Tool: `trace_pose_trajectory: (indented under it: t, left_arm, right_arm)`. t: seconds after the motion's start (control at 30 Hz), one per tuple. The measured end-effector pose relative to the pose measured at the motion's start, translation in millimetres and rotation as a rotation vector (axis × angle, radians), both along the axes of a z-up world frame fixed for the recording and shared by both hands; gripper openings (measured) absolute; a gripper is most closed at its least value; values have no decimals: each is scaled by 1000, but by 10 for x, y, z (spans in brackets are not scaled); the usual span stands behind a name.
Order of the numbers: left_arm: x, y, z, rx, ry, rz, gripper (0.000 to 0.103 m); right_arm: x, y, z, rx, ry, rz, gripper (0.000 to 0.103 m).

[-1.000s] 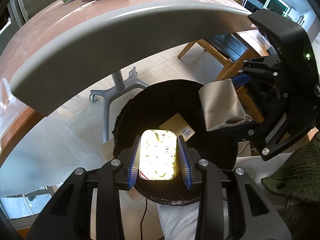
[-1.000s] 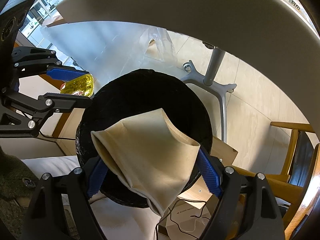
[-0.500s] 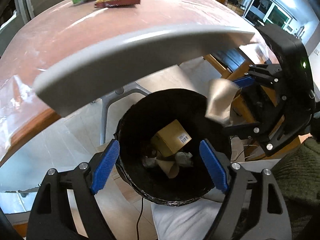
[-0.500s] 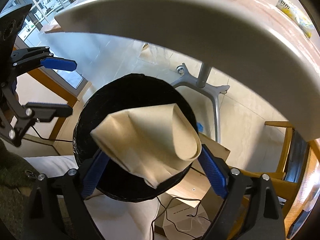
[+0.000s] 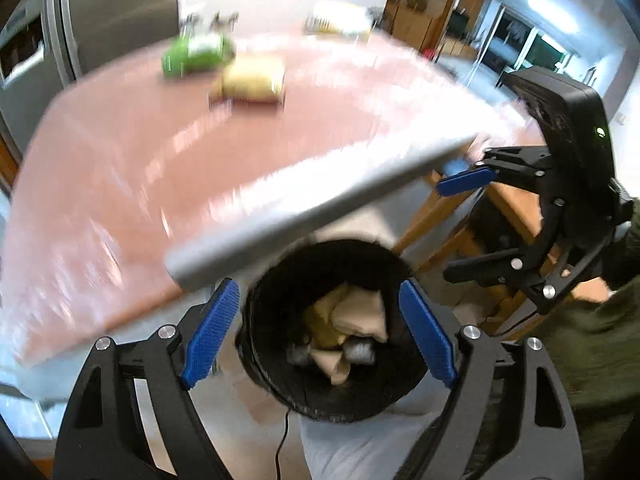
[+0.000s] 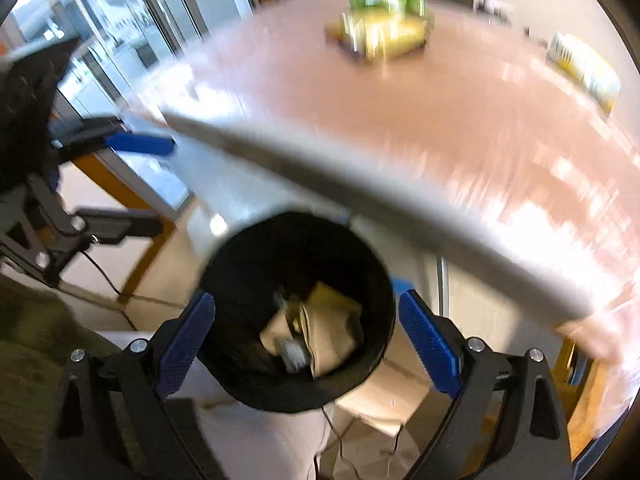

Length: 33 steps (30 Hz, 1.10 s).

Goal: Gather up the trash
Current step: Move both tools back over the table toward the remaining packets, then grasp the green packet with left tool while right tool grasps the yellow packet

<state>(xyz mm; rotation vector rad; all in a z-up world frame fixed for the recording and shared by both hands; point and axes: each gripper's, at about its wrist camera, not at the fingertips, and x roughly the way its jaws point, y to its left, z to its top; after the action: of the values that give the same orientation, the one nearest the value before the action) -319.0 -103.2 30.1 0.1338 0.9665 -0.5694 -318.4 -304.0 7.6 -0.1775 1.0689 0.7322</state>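
Left wrist view: the left gripper (image 5: 320,326), jaws wide and empty, hangs above the round black trash bin (image 5: 276,384), where crumpled tan paper (image 5: 356,314) lies. Green and yellow snack packets (image 5: 224,66) sit on the pink tabletop beyond the bin, likely uncollected.

Right wrist view: the right gripper (image 6: 306,344), jaws likewise wide and empty, frames the bin from above.

two hand-held grippers (image 5: 320,328) (image 6: 306,340), one bin (image 5: 280,384)

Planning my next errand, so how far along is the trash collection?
Done: the black round bin holds beige paper pieces. In hand: nothing; the left gripper and right gripper are open above it. Left: the green packet, yellow packet and a blurred yellow-white packet lie on the pink table.
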Motion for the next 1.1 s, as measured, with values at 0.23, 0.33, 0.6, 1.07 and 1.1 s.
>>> trace_pose_trajectory:
  t: [0.23, 0.33, 0.6, 1.07, 1.1]
  left_arm:
    - [432, 277, 781, -166, -189, 101, 94]
    - [714, 286, 920, -144, -250, 149, 94]
    - [1812, 258, 759, -58, -233, 258, 94]
    - [2721, 82, 297, -40, -96, 241, 94]
    - [2772, 55, 259, -32, -89, 238, 94]
  right_arm:
    - [468, 41, 468, 194, 21, -110, 94]
    - [652, 122, 621, 205, -39, -157, 94]
    - [1383, 495, 228, 41, -64, -347, 94]
    - [1641, 782, -117, -3, -41, -479, 94]
    - [1647, 789, -131, -3, -38, -482, 94]
